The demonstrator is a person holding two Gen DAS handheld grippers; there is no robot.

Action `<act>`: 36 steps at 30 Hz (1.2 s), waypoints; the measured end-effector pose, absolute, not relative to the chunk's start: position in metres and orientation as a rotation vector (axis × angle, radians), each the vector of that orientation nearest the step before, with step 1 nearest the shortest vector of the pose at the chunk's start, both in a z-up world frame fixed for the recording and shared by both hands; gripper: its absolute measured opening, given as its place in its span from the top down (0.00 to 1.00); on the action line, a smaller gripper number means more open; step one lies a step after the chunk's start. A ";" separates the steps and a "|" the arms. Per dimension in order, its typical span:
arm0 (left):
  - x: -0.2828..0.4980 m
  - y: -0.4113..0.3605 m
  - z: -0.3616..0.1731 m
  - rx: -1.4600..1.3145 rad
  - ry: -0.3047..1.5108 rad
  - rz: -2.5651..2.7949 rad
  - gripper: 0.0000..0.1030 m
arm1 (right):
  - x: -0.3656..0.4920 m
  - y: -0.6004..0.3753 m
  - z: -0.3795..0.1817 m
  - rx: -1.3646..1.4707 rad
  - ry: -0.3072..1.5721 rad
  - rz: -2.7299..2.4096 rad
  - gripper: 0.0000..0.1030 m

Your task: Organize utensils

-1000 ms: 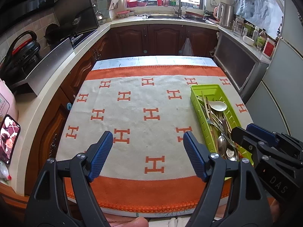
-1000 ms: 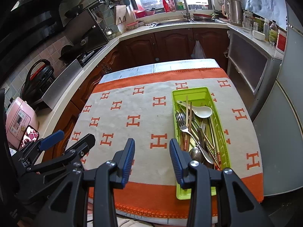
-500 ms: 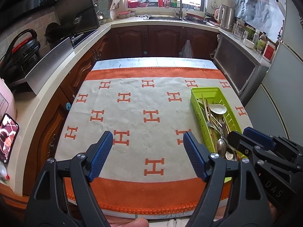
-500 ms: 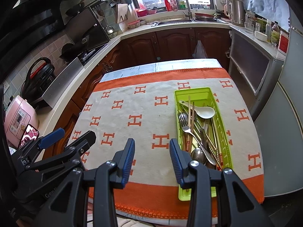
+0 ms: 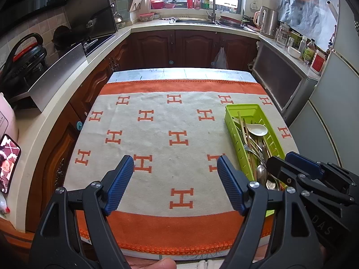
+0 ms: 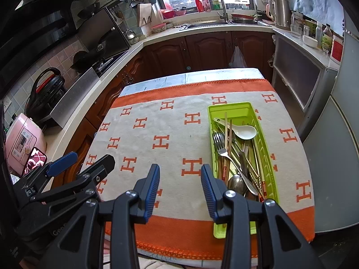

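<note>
Over the last second both of your grippers have drawn back a little from the table, so the green utensil tray sits slightly farther up both views; nothing on the cloth has shifted. Your left gripper hangs spread wide and empty above the orange-and-cream tablecloth, and your right gripper is also parted and empty, its right finger just over the near end of the tray. All the cutlery lies in that tray in a loose pile: a white ceramic spoon near the far end, a fork crossing chopsticks, and a steel spoon toward you. None lies out on the cloth. That fits either utensils already gathered in, or a jumble waiting to be sorted; your small retreat settles neither.
</note>
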State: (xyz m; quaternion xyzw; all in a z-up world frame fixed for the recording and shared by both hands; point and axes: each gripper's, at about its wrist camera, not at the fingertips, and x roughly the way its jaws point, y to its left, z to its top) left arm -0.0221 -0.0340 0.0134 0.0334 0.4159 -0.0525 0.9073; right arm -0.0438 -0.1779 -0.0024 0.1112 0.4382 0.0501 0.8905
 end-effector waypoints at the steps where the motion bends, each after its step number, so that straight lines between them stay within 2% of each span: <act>1: -0.022 -0.034 0.013 0.068 0.858 -0.109 0.28 | -0.044 -0.178 -0.003 0.231 0.910 0.104 0.63; 36: -0.021 -0.033 0.011 0.054 0.869 -0.111 0.28 | -0.044 -0.173 -0.007 0.228 0.920 0.102 0.63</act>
